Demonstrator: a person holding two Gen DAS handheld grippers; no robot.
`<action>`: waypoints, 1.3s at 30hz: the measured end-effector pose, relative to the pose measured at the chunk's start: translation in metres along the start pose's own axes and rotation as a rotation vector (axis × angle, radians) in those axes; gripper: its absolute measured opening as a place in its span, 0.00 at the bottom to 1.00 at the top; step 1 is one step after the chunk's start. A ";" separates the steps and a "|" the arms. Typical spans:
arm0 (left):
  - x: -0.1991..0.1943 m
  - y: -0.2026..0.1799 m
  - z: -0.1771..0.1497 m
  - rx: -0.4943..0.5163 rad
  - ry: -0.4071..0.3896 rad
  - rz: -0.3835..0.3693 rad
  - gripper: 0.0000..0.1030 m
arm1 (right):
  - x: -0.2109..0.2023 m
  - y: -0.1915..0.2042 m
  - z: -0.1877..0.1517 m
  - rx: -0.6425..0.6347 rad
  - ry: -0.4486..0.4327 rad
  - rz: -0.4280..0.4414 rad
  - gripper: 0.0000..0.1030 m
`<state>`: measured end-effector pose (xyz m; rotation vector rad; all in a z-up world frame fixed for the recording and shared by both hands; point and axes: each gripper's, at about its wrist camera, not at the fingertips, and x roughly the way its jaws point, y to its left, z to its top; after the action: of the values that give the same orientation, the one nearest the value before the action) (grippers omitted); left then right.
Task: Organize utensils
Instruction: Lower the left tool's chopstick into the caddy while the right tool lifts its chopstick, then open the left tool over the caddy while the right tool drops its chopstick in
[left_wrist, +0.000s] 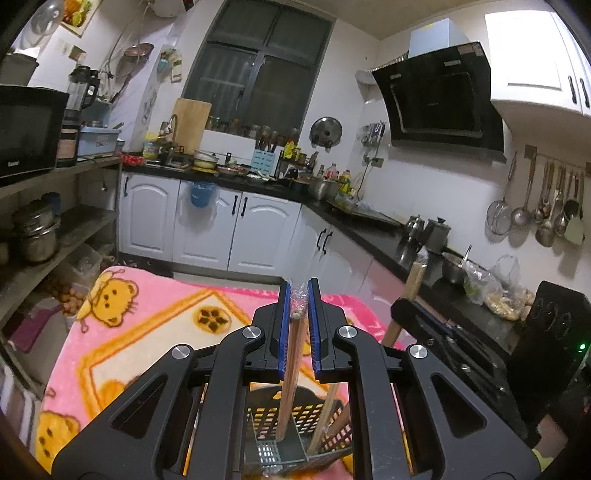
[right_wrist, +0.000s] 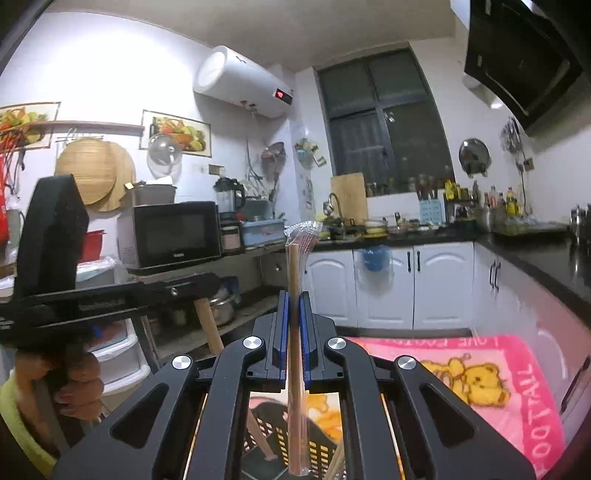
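Observation:
In the left wrist view my left gripper (left_wrist: 299, 291) is shut on a pair of wooden chopsticks (left_wrist: 293, 354) in a clear wrapper. They stand upright, and their lower ends reach into a black perforated utensil basket (left_wrist: 314, 413) below. More wooden sticks (left_wrist: 330, 417) lean inside the basket. To the right, my right gripper (left_wrist: 406, 306) grips another wooden pair (left_wrist: 413, 280). The right wrist view shows my right gripper (right_wrist: 294, 297) shut on upright wrapped chopsticks (right_wrist: 294, 387) above the basket (right_wrist: 273, 439). My left gripper (right_wrist: 205, 286) is at the left, held by a hand (right_wrist: 81, 387).
The basket sits on a pink blanket (left_wrist: 147, 325) with bear prints that covers the table. A black counter (left_wrist: 369, 229) with pots and jars runs along the right. Shelves with a microwave (right_wrist: 173, 232) stand at the left. White cabinets (right_wrist: 388, 284) are ahead.

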<state>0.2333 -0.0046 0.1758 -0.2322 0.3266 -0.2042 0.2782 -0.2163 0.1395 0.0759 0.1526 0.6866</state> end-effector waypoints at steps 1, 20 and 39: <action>0.002 0.000 -0.002 0.003 0.004 0.003 0.06 | 0.002 0.000 -0.007 0.005 0.010 -0.005 0.06; 0.031 0.006 -0.046 0.009 0.123 -0.022 0.07 | 0.013 -0.008 -0.065 0.116 0.161 -0.077 0.08; 0.007 0.009 -0.061 0.001 0.125 -0.018 0.52 | -0.022 -0.004 -0.077 0.124 0.245 -0.154 0.33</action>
<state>0.2204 -0.0095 0.1153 -0.2217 0.4490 -0.2376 0.2511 -0.2321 0.0655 0.0978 0.4319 0.5305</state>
